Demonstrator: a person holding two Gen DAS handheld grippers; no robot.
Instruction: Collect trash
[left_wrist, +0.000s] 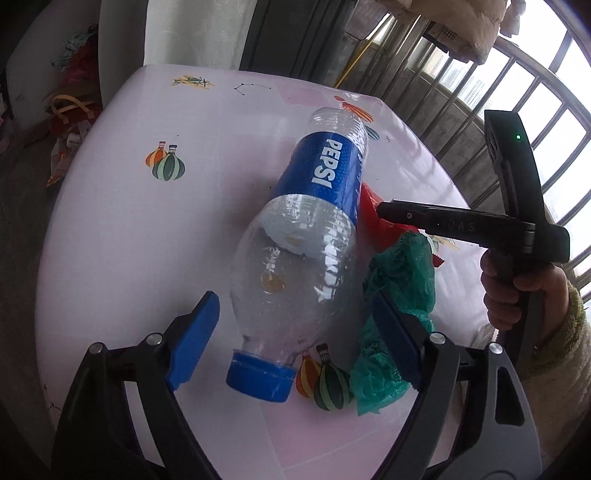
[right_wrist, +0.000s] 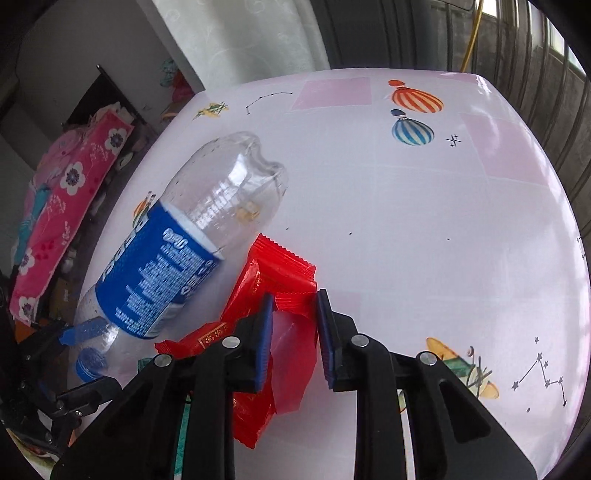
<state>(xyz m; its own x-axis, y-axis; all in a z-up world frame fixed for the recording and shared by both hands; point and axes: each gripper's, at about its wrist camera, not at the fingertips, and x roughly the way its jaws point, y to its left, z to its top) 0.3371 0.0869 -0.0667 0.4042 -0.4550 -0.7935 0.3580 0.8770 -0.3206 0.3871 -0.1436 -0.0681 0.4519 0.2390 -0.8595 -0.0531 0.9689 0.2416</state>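
Lying between the spread pads of the left gripper (left_wrist: 291, 343), a clear ribbed Pepsi bottle (left_wrist: 306, 251); the right gripper (right_wrist: 295, 328) straddles crinkly red wrappers (right_wrist: 280, 277), unpinched.

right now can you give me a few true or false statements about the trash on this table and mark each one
1. The Pepsi bottle lies on its side on the table. True.
2. The bottle's cap is missing. False: a blue cap is on it.
3. The red wrapper sits between the pads of the right hand-held gripper. True, though whether they press it yet is unclear.
4. The left hand-held gripper is clamped on the bottle. False: its pads stand apart on either side of the neck end.
5. A green plastic bag lies beside the bottle. True.
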